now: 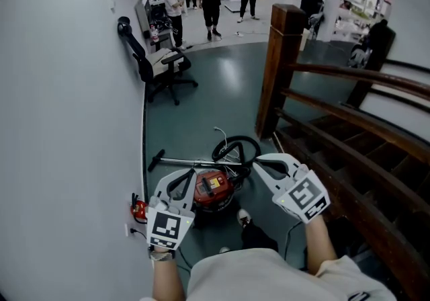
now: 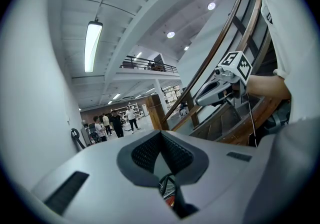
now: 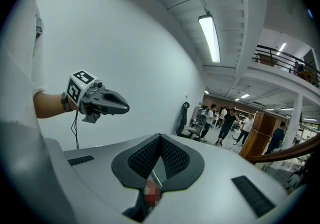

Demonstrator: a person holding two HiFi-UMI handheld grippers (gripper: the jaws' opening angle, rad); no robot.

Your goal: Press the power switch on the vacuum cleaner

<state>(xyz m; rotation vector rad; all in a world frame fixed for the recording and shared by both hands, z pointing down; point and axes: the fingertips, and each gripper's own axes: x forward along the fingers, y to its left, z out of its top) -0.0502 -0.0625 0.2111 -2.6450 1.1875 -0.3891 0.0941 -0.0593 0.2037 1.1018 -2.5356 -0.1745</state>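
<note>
Left hand-held gripper (image 1: 192,173), right hand-held gripper (image 1: 256,161): jaws together, empty, above red vacuum cleaner (image 1: 213,191); pressing apparently not yet done.

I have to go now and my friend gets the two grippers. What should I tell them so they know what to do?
Left hand-held gripper: jaws together, holding nothing, over the red vacuum cleaner in the head view.
Right hand-held gripper: jaws together, holding nothing, just to the right of the vacuum.
The vacuum sits on the floor near the wall, with its black hose looped behind it.
Done: nothing yet, and neither gripper looks to be touching the vacuum.
Left: lower one gripper and press the power switch. It is too small to pick out from here, so look for it on the vacuum's top first.
</note>
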